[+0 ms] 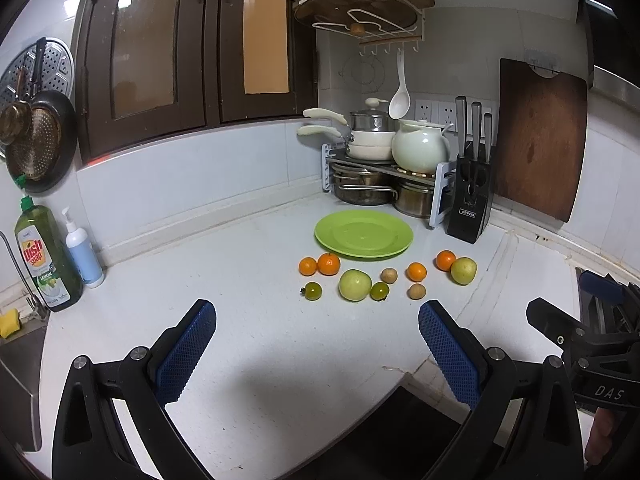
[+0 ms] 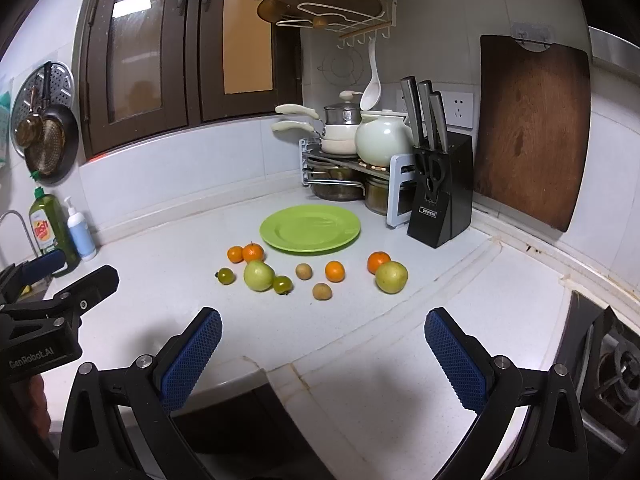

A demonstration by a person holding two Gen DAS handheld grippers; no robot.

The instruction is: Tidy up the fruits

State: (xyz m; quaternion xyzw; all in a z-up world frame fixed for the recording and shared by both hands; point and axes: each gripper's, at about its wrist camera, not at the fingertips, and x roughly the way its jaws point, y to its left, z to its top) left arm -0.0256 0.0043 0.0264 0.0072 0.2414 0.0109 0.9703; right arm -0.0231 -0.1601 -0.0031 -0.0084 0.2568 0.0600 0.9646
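Note:
An empty green plate lies on the white counter. In front of it lie several loose fruits: small oranges, two larger yellow-green fruits, two small green tomatoes and two small brown fruits. My left gripper is open and empty, well short of the fruits. My right gripper is open and empty, also short of them. Each gripper shows at the edge of the other's view.
A black knife block, a pot rack with a white teapot and a wooden cutting board stand behind the plate. Dish soap stands by the sink at left. A stove is at right.

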